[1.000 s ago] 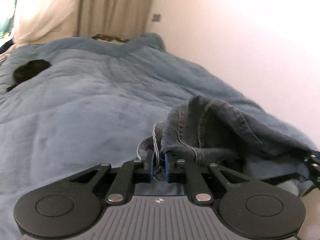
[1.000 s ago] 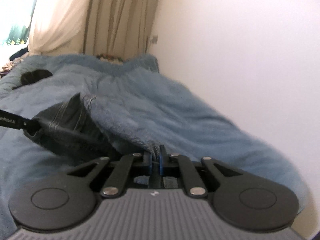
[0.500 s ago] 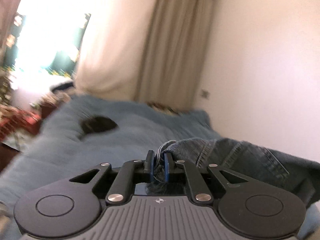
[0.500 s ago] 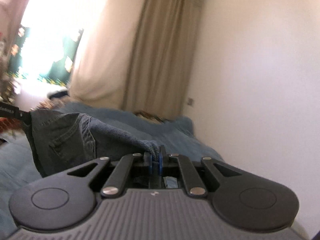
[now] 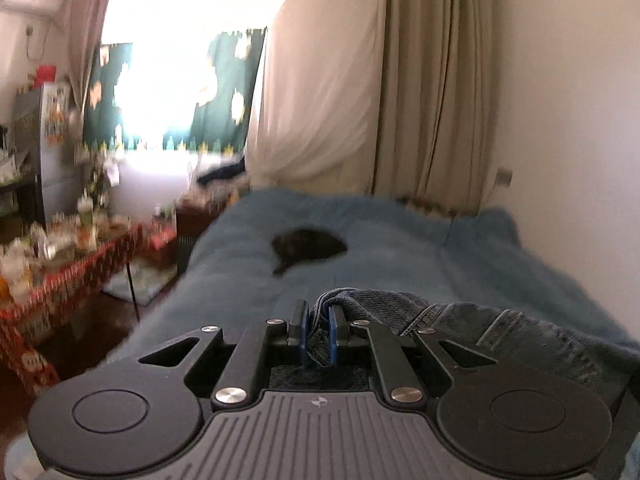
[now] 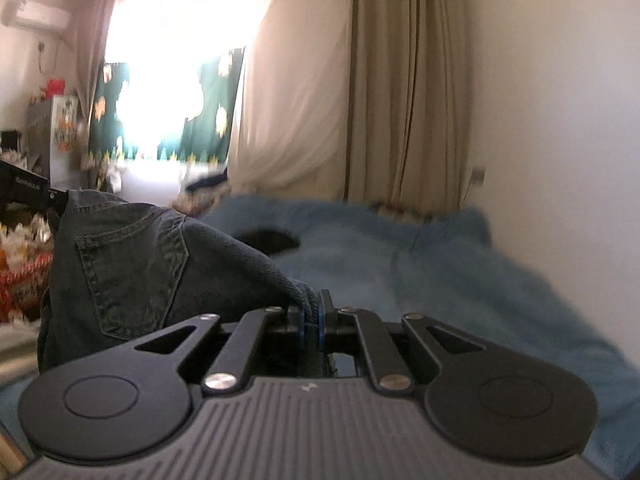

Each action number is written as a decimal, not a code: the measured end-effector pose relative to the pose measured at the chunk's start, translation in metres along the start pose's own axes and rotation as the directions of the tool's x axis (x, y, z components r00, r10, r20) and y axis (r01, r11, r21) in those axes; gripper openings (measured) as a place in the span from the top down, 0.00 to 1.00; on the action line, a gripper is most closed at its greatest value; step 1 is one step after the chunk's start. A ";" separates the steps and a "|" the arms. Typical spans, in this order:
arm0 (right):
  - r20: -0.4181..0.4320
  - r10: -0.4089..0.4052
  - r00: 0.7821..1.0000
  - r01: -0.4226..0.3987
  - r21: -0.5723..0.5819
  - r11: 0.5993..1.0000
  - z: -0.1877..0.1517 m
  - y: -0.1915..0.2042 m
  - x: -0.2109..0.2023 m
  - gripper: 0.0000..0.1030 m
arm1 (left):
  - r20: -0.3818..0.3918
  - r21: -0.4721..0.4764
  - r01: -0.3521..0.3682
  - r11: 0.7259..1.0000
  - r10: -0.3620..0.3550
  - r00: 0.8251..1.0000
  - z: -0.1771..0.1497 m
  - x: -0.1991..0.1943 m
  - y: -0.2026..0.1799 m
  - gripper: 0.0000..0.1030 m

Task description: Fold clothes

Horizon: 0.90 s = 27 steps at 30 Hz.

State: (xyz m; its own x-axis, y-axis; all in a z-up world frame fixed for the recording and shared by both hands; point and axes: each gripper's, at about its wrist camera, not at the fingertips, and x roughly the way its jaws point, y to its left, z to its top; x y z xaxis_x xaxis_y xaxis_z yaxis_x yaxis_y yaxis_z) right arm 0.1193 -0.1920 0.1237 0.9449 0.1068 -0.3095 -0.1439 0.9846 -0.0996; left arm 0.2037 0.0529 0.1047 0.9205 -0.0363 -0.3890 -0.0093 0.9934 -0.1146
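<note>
A pair of dark blue jeans (image 5: 500,326) hangs lifted above the blue bedspread (image 5: 400,248), stretched between both grippers. My left gripper (image 5: 317,320) is shut on one end of the waistband. The denim runs off to the right from it. In the right wrist view my right gripper (image 6: 312,314) is shut on the other end, and the jeans (image 6: 132,264) spread to the left with a back pocket showing. The left gripper's tip (image 6: 28,190) holds the far corner at the left edge.
A small dark garment (image 5: 310,246) lies on the bedspread further up. A white wall (image 5: 580,120) runs along the right side of the bed. Beige curtains (image 5: 432,80) hang behind the bed. A cluttered table with a red cloth (image 5: 60,264) stands left of the bed.
Both grippers have risen with the jeans, lifting them off the bedspread and pulling the waistband taut. The views have tilted up, so the window and curtains now show.
</note>
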 end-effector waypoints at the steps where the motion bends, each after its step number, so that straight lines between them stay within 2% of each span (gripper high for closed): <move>1: -0.036 -0.002 0.999 0.002 0.002 1.000 -0.012 0.000 0.016 0.94 | -0.027 0.001 0.000 1.000 0.000 1.000 -0.010 0.014 0.000 0.91; 4: -0.136 -0.018 0.990 0.019 0.006 1.000 -0.050 -0.008 0.072 0.94 | -0.149 0.012 -0.021 1.000 0.022 0.989 -0.043 0.060 -0.005 0.90; 6: -0.189 -0.041 0.981 0.043 0.007 0.999 -0.069 -0.007 0.095 0.94 | -0.234 0.023 -0.013 1.000 0.018 0.972 -0.067 0.083 -0.009 0.90; 8: -0.239 -0.059 0.969 0.063 0.010 0.998 -0.107 -0.025 0.129 0.94 | -0.299 0.034 0.001 0.999 0.009 0.954 -0.093 0.100 -0.012 0.90; 10: -0.286 -0.074 0.956 0.081 0.015 0.997 -0.154 -0.043 0.154 0.93 | -0.343 0.048 0.012 0.999 0.005 0.939 -0.113 0.111 -0.016 0.89; 12: -0.317 -0.090 0.944 0.102 0.019 0.995 -0.179 -0.053 0.170 0.92 | -0.374 0.060 0.023 0.998 0.001 0.927 -0.128 0.118 -0.018 0.81; 14: -0.337 -0.086 0.938 0.102 0.031 0.994 -0.194 -0.060 0.180 0.89 | -0.384 0.069 0.033 0.997 -0.004 0.923 -0.132 0.117 -0.017 0.75; 16: -0.345 -0.080 0.935 0.097 0.032 0.995 -0.206 -0.060 0.176 0.88 | -0.391 0.074 0.044 0.996 -0.012 0.920 -0.135 0.116 -0.015 0.66; 17: -0.344 -0.081 0.936 0.095 0.026 0.995 -0.208 -0.062 0.174 0.81 | -0.391 0.070 0.052 0.996 -0.020 0.920 -0.134 0.114 -0.012 0.61; 19: -0.338 -0.087 0.937 0.097 0.013 0.995 -0.212 -0.068 0.170 0.71 | -0.394 0.057 0.064 0.996 -0.037 0.919 -0.135 0.109 -0.006 0.59; 24: -0.331 -0.100 0.938 0.116 0.028 0.993 -0.194 -0.079 0.125 0.62 | -0.399 0.004 0.089 0.996 -0.080 0.913 -0.133 0.092 0.014 0.51; 27: -0.310 -0.122 0.943 0.131 0.008 0.991 -0.187 -0.081 0.107 0.51 | -0.390 -0.018 0.088 0.996 -0.088 0.916 -0.134 0.076 0.025 0.45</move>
State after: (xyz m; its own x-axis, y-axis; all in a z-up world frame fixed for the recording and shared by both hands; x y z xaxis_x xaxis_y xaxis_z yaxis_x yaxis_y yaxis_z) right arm 0.1776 -0.2860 -0.0780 0.8171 -0.0629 -0.5730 -0.0160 0.9912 -0.1317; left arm 0.2206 0.0600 -0.0504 0.6919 -0.1635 -0.7032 0.0653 0.9842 -0.1645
